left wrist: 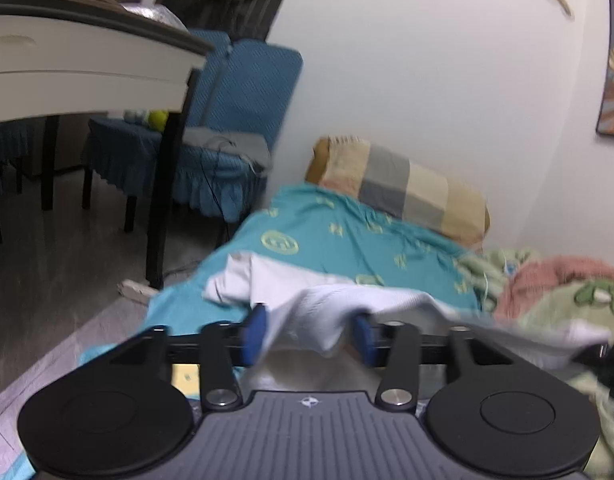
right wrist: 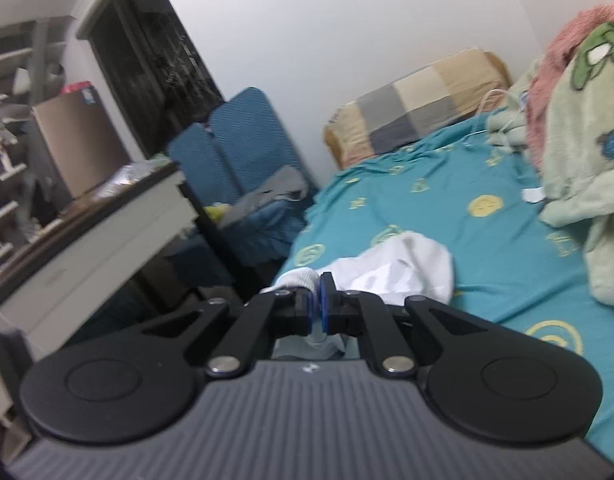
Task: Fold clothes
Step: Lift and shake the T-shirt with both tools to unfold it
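A white garment [left wrist: 331, 304] lies bunched on the teal bed sheet [left wrist: 339, 236]. My left gripper [left wrist: 311, 330] is open, its blue pads wide apart, with a fold of the white cloth hanging between them. In the right wrist view the white garment [right wrist: 403, 268] lies on the sheet [right wrist: 487, 248] just ahead. My right gripper [right wrist: 316, 300] is shut on an edge of the garment, with white cloth pinched between the blue pads.
A checked pillow [left wrist: 407, 188] lies at the bed's head by the wall. A pink and green blanket [right wrist: 579, 140] is heaped on the right. A white desk [left wrist: 87, 68] and blue-covered chairs [left wrist: 235, 120] stand left of the bed.
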